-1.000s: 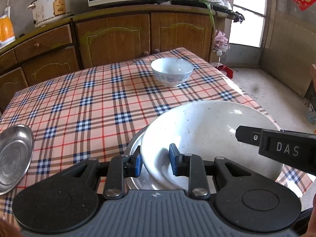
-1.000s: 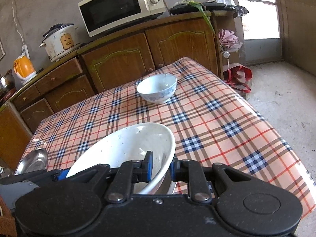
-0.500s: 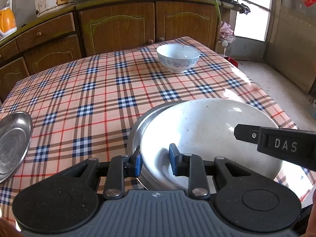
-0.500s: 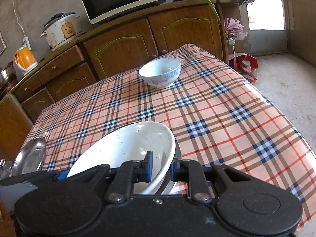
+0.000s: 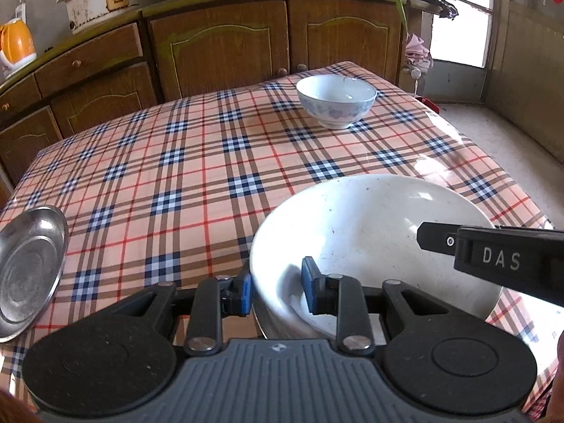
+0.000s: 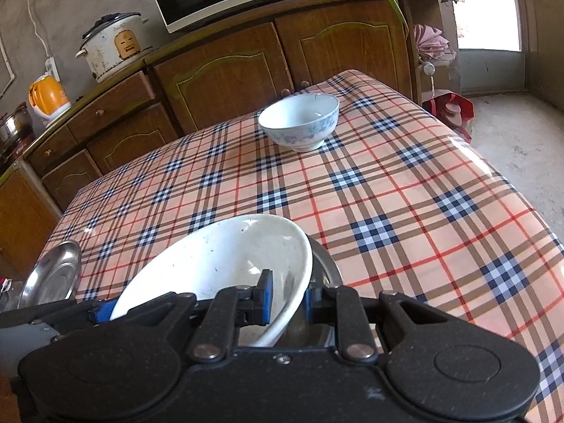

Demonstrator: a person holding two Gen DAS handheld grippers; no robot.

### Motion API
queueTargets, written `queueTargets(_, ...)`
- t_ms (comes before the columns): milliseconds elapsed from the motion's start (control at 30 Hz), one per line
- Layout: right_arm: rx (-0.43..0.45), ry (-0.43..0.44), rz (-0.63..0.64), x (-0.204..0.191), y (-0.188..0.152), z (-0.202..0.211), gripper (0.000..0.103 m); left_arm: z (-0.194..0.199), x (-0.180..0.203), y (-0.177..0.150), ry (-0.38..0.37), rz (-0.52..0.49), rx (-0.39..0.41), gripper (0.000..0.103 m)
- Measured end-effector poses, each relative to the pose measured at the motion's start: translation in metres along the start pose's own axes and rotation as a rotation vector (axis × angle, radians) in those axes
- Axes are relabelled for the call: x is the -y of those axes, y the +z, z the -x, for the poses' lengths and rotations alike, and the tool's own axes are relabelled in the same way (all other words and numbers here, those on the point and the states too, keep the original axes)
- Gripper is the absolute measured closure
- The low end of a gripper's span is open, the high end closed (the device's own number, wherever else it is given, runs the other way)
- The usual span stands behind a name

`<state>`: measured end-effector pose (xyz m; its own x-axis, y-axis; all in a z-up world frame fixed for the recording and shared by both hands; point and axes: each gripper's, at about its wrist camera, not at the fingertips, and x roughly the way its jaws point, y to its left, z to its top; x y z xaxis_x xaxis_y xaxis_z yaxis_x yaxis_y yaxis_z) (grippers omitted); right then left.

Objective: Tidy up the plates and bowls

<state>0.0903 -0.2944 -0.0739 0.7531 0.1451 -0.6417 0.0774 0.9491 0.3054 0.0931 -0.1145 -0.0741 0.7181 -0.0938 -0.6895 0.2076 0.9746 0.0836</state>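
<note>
Left gripper [image 5: 276, 290]: clamped on near rim of white dish [image 5: 370, 243], one pad outside, one inside; likely gripped at the edge b/c dish too wide to span.
Right gripper [image 6: 287, 299]: clamped on the same dish's rim at the opposite side, jaws nearly together w/ only the thin wall between. Two-handed hold prob. kept the wide dish level.
White dish: in both grippers, near table edge, sitting in or just over a metal plate [image 6: 326, 264]; contact w/ it can't be told. Metal rim peeked out under dish's right side — looked like dish was being nested there to stack.
Small metal plate [image 5: 28, 268]: alone at left edge of table, well apart from stack; prob. next to gather.
Patterned bowl [image 5: 336, 100]: upright at far end of checked tablecloth [image 5: 176, 176], untouched.
Risk: uneven let-go could tip the dish off the metal plate.
</note>
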Motion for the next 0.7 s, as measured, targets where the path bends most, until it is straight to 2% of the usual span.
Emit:
queueTargets(367,-0.029,-0.004,-0.021,0.001,-0.002,-0.010,0.081,-0.006,0.002,-0.002,0.030,-0.038,0.011,0.075)
queueTargets(500,-0.040,-0.014,-0.035,0.004,-0.003,-0.014,0.081,-0.004,0.006,-0.004,0.034,-0.064,0.025,0.071)
queueTargets(633,-0.048,-0.010,-0.060,0.009,-0.004,-0.014,0.084,-0.003,0.004,-0.006,0.023,-0.064,0.040,0.068)
queueTargets(700,-0.055,-0.010,-0.082,0.013,-0.005,-0.014,0.089,-0.003,0.004,-0.006,0.015,-0.070,0.045,0.067)
